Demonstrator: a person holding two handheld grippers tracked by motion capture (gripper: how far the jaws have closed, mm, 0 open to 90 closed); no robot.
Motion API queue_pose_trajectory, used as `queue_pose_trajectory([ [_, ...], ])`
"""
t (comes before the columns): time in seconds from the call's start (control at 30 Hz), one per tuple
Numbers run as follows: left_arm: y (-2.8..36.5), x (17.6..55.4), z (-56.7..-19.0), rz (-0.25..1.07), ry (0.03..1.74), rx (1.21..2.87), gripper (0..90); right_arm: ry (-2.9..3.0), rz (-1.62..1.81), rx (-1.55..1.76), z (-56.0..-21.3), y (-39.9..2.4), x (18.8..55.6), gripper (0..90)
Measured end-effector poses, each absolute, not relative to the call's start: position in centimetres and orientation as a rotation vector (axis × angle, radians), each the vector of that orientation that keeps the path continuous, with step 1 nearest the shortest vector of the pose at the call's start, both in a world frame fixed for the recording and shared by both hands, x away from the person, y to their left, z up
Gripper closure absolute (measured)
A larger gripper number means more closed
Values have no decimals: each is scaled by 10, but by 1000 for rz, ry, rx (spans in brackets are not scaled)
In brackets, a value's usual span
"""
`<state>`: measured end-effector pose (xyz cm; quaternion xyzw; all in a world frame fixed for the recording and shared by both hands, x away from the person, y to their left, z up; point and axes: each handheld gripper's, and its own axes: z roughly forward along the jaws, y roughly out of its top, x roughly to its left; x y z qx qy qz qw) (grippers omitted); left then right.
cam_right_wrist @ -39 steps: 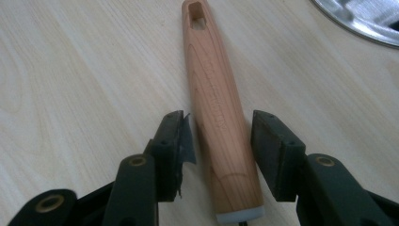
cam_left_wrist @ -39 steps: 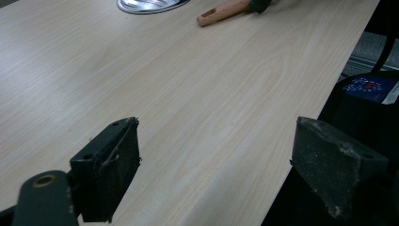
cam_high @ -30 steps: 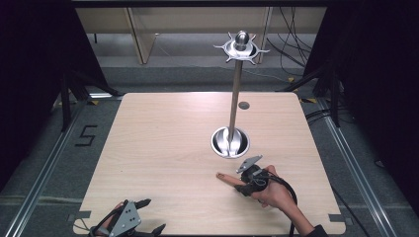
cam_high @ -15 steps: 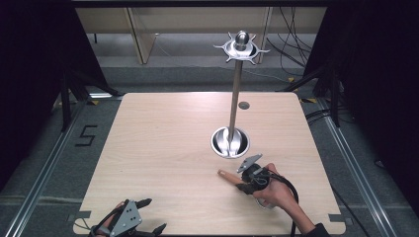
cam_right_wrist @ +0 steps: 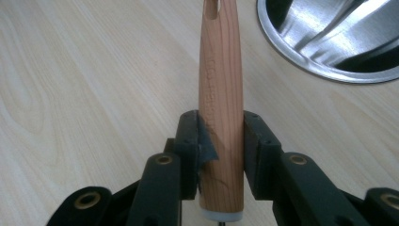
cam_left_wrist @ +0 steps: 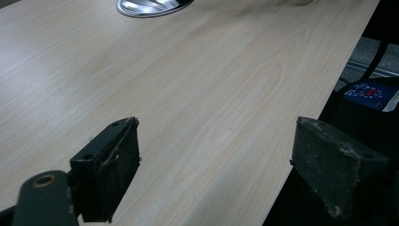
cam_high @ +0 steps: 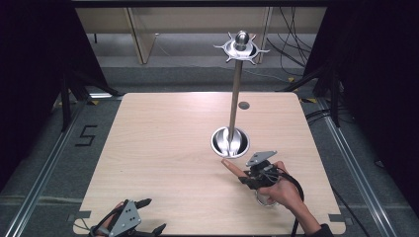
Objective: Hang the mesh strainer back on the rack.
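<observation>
One wooden handle [cam_right_wrist: 221, 108] sits pinched btw the right gripper [cam_high: 252, 178] fingers [cam_right_wrist: 187, 155], its tip pointing toward the steel stand base [cam_high: 230, 142], near it; handle hovers just over the counter [cam_high: 163, 148]. One stand w/ a tall pole [cam_high: 235, 96] and a pronged top ring [cam_high: 241, 48]; two spoon-like pieces lie in the base bowl. Left gripper [cam_high: 129, 223] at the counter's near-left edge, fingers [cam_left_wrist: 109, 165] spread wide, nothing btw them. One small dark disc [cam_high: 244, 105] beyond the pole.
</observation>
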<state>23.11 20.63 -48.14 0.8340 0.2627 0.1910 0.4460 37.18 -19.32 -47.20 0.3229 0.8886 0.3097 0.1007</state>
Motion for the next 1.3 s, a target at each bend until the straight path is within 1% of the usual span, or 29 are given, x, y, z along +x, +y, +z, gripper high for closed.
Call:
queue_pose_trajectory([
  [0.03, 207, 232, -482, 489, 647, 2074, 151, 2632, 914, 980, -470, -194, 371, 709],
  [0.07, 206, 231, -482, 467, 654, 2065, 151, 2605, 922, 991, -470, -194, 370, 709],
  [0.13, 206, 231, -482, 468, 655, 2076, 151, 2607, 964, 928, -469, -197, 373, 709],
  [0.2, 206, 231, -482, 468, 653, 2078, 151, 2580, 986, 936, -469, -198, 373, 710],
  [0.23, 207, 231, -481, 490, 646, 2078, 151, 2603, 982, 909, -467, -200, 374, 710],
  [0.37, 206, 232, -482, 481, 647, 2070, 151, 2589, 1011, 896, -463, -204, 375, 710],
  [0.43, 206, 231, -481, 478, 643, 2081, 151, 2564, 1055, 957, -460, -208, 374, 711],
  [0.6, 206, 229, -481, 467, 639, 2082, 151, 2547, 1092, 955, -454, -214, 372, 712],
  [0.67, 207, 230, -481, 485, 638, 2076, 151, 2535, 1116, 1004, -451, -214, 369, 712],
  [0.73, 207, 230, -481, 486, 638, 2075, 151, 2548, 1132, 946, -448, -216, 372, 712],
  [1.0, 207, 230, -481, 486, 637, 2075, 151, 2512, 1197, 998, -444, -221, 371, 712],
  [1.17, 206, 230, -482, 485, 639, 2068, 151, 2494, 1262, 996, -439, -222, 369, 713],
  [1.23, 206, 230, -481, 466, 647, 2068, 151, 2487, 1282, 993, -436, -222, 369, 713],
  [1.3, 205, 230, -483, 479, 651, 2053, 151, 2478, 1318, 979, -434, -224, 370, 713],
])
